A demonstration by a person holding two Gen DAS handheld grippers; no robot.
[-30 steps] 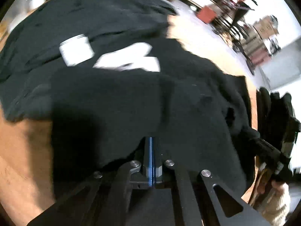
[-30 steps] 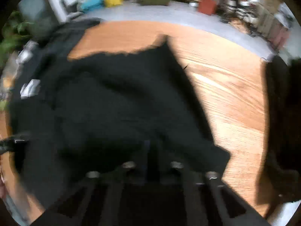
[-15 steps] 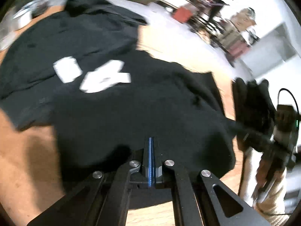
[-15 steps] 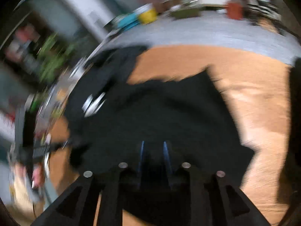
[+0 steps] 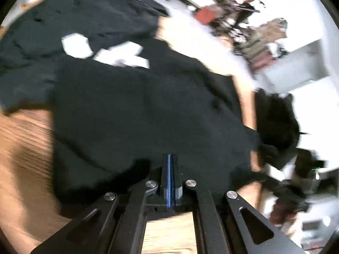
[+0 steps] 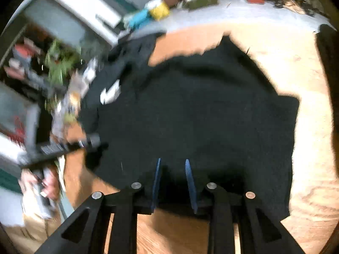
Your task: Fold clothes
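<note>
wooden table (image 5: pixel 25 148) below; my left gripper (image 5: pixel 169 169) pinches the black shirt (image 5: pixel 137 110) hem, my right gripper (image 6: pixel 172 169) gapes partway over its edge.

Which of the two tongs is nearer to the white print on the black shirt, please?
Left. The left tongs sit at the black shirt's near hem, with the white print straight ahead. From the right tongs the print lies further off, towards the shirt's far-left side.

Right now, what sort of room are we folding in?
Probably a cluttered workshop or lab rather than a home: a wooden table with the black shirt on it, a grey floor strewn with boxes and bins, and a potted plant.
</note>
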